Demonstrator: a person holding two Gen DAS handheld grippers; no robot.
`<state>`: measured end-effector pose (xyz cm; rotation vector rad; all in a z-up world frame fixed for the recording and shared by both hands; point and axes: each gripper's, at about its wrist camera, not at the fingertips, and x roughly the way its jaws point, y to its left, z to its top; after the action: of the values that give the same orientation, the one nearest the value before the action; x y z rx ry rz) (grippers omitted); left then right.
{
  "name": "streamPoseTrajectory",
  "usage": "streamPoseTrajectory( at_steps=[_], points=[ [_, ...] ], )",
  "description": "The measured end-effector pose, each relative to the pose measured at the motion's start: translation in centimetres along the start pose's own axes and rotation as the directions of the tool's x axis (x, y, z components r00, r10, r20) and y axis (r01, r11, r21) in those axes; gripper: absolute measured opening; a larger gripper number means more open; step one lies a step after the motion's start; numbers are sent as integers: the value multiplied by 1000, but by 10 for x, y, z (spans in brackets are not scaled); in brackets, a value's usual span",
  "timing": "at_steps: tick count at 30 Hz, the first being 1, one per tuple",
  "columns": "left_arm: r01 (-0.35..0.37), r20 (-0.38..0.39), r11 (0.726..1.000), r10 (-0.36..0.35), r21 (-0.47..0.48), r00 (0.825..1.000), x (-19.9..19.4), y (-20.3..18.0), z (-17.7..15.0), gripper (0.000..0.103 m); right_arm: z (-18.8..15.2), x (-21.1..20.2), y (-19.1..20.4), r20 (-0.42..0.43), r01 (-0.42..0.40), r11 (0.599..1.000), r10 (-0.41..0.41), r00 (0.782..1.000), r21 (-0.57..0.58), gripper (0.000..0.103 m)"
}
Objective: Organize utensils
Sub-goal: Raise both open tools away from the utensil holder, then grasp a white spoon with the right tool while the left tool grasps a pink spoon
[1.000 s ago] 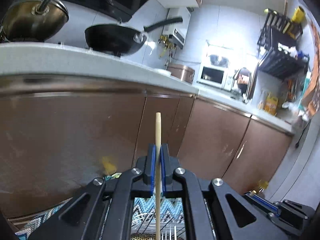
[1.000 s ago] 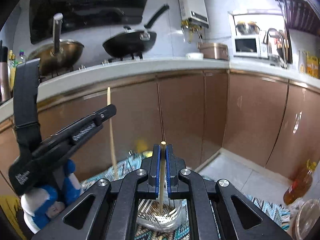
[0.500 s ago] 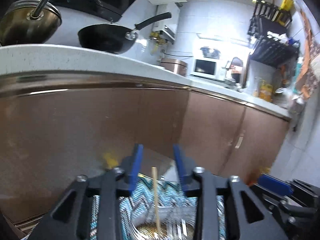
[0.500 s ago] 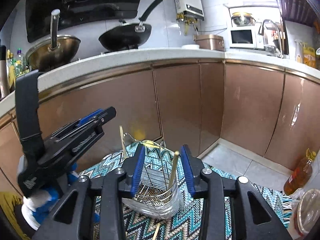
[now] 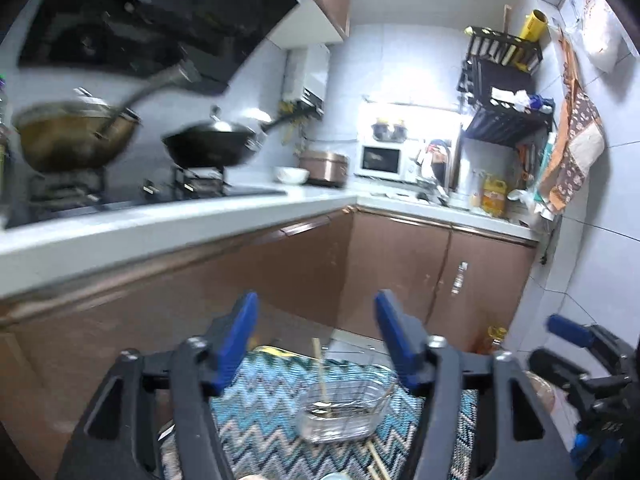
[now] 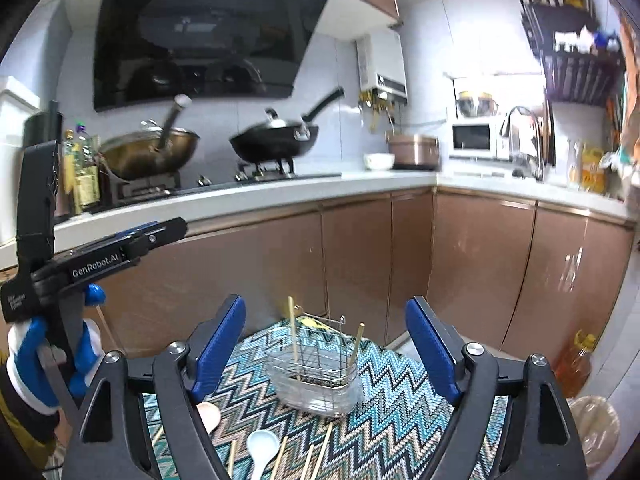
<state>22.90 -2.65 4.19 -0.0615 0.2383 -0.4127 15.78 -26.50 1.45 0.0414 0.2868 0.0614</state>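
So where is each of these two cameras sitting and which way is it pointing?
Left wrist: on the left gripper, jaws opening and empty, facing the wire holder on the zigzag mat; the right gripper shows at right.
Right wrist: on the right gripper, jaws opening and empty, facing the same holder; the left gripper and gloved hand show at left.
Shared: holder, mat, stove.

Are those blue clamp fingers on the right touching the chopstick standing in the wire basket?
Apart. In the right wrist view the right gripper has its jaws opening, wide of the chopstick, which stands in the wire basket beyond them, with rug showing between.
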Motion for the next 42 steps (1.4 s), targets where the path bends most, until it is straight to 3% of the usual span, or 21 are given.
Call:
streamPoseTrajectory(
  at_steps=[5, 16, 23, 31, 34, 36, 39, 42],
  points=[
    [-40, 50, 999, 39, 29, 998, -64, 7, 15, 69, 9, -59, 23, 63, -13, 1000, 14, 998, -26, 92],
    [-79, 49, 996, 78, 33, 996, -155, 19, 3, 73, 8, -151, 53, 113, -61, 998, 63, 992, -18, 93],
    [-74, -55, 997, 74, -7, 996, -162, 43, -14, 73, 3, -166, 57, 98, -112, 994, 113, 989, -8, 93],
    [-60, -218, 994, 39, -89, 975, -121, 76, -58, 73, -22, -117, 49, -57, -208, 978, 209, 976, 26, 71],
    [-40, -300, 992, 3, -117, 954, -90, 84, -82, 73, -40, -82, 41, -149, -247, 967, 253, 956, 55, 64],
    [-29, -359, 991, -20, -130, 933, -64, 88, -100, 73, -56, -52, 34, -223, -285, 955, 296, 929, 81, 60],
    [-10, -464, 985, -70, -170, 883, -20, 98, -130, 73, -79, -13, 25, -307, -320, 940, 341, 888, 119, 53],
    [-17, -567, 974, -116, -224, 816, 27, 111, -162, 73, -104, 33, 13, -396, -339, 926, 376, 837, 164, 47]
  ],
)
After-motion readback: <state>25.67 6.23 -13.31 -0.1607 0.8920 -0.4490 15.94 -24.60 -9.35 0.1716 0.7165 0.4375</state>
